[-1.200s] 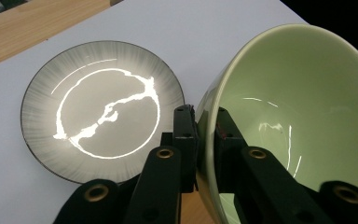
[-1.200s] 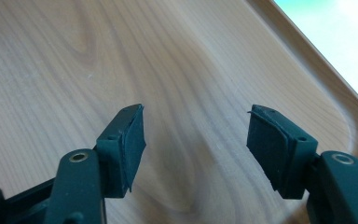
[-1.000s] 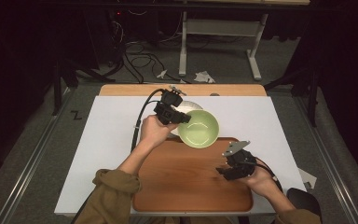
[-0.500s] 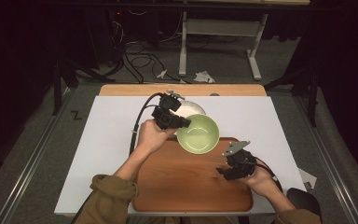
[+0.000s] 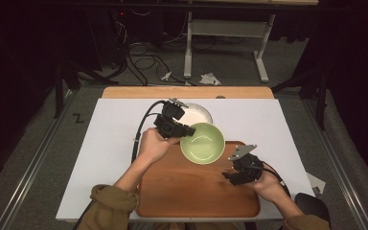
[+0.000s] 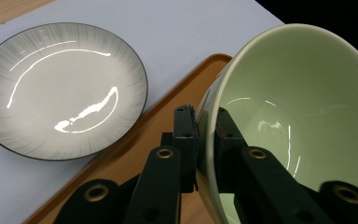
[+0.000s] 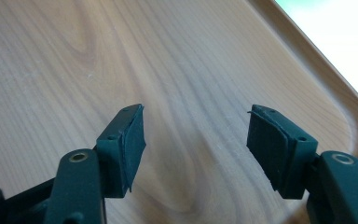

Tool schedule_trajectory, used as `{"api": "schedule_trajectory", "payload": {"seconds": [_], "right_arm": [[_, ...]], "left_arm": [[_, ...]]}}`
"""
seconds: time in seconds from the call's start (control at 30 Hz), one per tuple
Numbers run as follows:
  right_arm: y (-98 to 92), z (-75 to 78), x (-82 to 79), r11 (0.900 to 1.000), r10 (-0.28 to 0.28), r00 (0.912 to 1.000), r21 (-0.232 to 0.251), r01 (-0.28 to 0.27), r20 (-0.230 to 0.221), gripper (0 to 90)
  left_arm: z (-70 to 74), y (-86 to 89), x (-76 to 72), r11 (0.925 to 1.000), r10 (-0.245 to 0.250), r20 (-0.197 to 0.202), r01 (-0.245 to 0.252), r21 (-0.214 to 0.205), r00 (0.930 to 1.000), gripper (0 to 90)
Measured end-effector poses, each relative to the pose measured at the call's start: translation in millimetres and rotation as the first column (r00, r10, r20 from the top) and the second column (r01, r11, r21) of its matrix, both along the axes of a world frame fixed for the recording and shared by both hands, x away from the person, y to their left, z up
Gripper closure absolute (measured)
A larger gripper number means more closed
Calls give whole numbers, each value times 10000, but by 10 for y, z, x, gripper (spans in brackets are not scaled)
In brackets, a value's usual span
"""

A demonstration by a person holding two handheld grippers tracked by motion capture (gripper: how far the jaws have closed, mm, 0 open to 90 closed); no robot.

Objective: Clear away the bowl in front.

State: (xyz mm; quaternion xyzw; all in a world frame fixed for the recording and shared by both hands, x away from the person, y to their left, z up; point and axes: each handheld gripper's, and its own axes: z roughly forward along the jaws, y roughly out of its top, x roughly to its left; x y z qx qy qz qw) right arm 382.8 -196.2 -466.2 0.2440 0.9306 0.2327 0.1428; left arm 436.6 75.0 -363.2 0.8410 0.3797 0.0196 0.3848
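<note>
My left gripper (image 5: 186,132) (image 6: 206,140) is shut on the rim of a pale green bowl (image 5: 202,143) (image 6: 298,116), one jaw inside and one outside. The bowl hangs tilted over the far edge of the wooden tray (image 5: 182,191) (image 6: 168,107). A grey-white plate with a dark rim (image 5: 196,115) (image 6: 60,88) lies on the white table top just beyond the tray. My right gripper (image 5: 227,178) (image 7: 196,140) stands open above the right part of the tray (image 7: 121,56), with nothing between its pads.
The white table top (image 5: 115,139) has a wooden strip (image 5: 187,92) along its far edge. Cables (image 5: 139,52) and table legs (image 5: 188,48) stand on the floor beyond. A black cable (image 5: 141,132) trails from the left gripper.
The left gripper has carried the green bowl a little nearer, towards the tray. The right gripper has stayed in place.
</note>
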Motion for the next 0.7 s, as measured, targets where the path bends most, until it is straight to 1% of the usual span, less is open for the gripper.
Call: {"api": "schedule_trajectory", "payload": {"seconds": [0.2, 0.4, 0.7], "right_arm": [[-2, 2, 0, 10000, 1, 10000, 10, -1, 16, 369], [-5, 5, -1, 10000, -49, 10000, 55, 49, 13, 370], [-3, 5, -3, 10000, -45, 10000, 30, 45, 9, 370]], "left_arm": [[-8, 27, -36, 10000, -22, -5, 22, -77, 10000, 826], [-27, 53, -67, 9999, -98, -11, 98, -32, 10000, 826], [-62, 85, -109, 9999, -36, -15, 36, -96, 10000, 826]]}}
